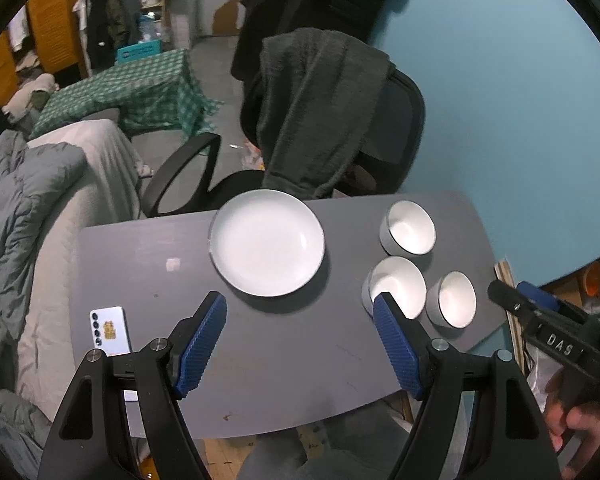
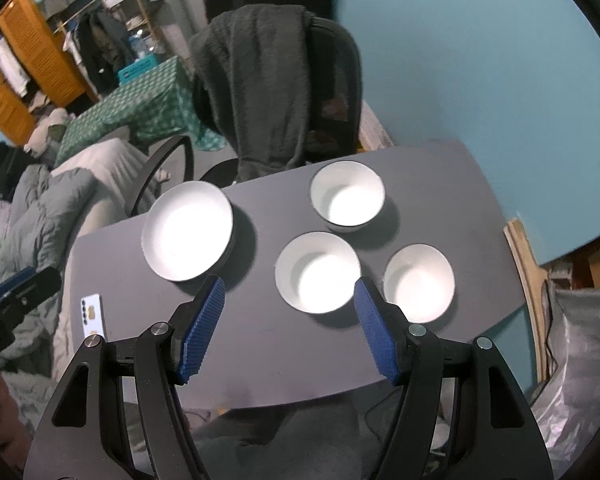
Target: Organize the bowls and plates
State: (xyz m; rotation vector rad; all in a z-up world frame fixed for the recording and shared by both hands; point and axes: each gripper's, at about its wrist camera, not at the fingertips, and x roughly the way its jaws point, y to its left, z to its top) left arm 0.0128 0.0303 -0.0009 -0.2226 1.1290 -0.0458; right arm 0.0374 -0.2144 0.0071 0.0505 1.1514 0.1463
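Right wrist view: right gripper [image 2: 288, 312] spread wide, empty, hovering above the grey table [image 2: 260, 368], nearest white round ceramic bowl [image 2: 318, 272] dead ahead between its blue pads, beside the white round plate [image 2: 188, 232].

A white plate [image 1: 266, 242] sits at the grey table's [image 1: 140, 256] far edge. Three bowls [image 1: 399, 286] cluster near its right edge. The left gripper [image 1: 300, 312] hovers open, empty.

Items on the bench [image 1: 284, 360], by count:
- Plates: one white plate [image 1: 266, 248].
- Bowls: three white bowls, namely the far bowl [image 1: 408, 227], the middle bowl [image 1: 396, 286] and the near-right bowl [image 1: 454, 299].
- Phones: one phone [image 1: 110, 329].
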